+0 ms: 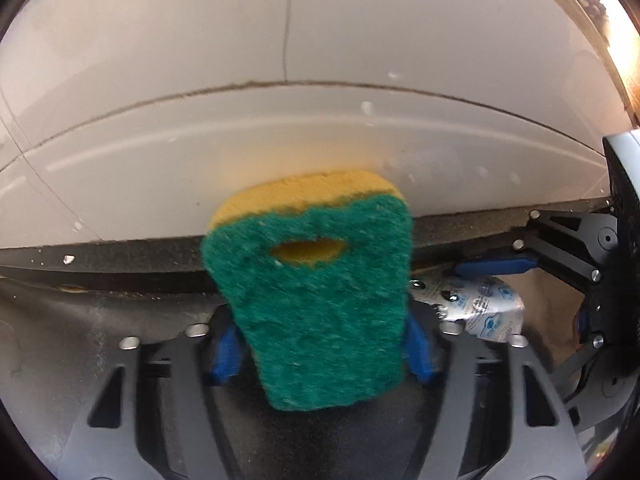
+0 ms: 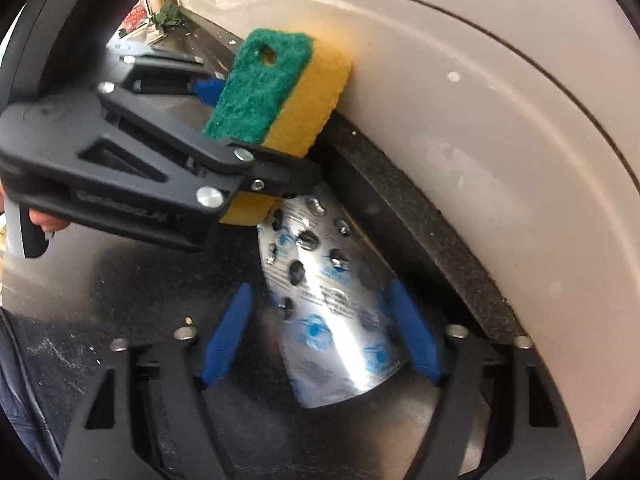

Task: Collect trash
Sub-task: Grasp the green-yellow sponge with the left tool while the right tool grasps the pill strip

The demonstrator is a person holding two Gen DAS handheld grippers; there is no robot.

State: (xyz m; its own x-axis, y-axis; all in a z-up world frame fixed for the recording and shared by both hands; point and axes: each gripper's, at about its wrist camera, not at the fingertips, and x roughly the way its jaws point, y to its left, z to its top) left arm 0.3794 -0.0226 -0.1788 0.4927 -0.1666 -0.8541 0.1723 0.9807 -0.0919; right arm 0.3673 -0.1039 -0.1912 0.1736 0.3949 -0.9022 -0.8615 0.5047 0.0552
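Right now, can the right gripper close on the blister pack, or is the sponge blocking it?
Probably yes. The blister pack already lies between the right gripper's blue fingers; the sponge, held by the left gripper, covers only the pack's far end.

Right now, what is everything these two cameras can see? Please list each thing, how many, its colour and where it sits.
sponge: one, green scouring face with a hole worn in it, yellow body; between the left gripper's blue pads, its far end close to the wall.
blister pack: one, silver foil with blue print, pockets pushed out; on the dark counter, between the right gripper's pads.
counter: one, dark and speckled, under both grippers.
wall: one, white tiles, behind the counter.
clutter: green and red, far along the counter, too small to tell.
left gripper: one, black with blue pads, gripping the sponge.
right gripper: one, black with blue pads, around the blister pack.
hand: one, holding the left gripper's handle.
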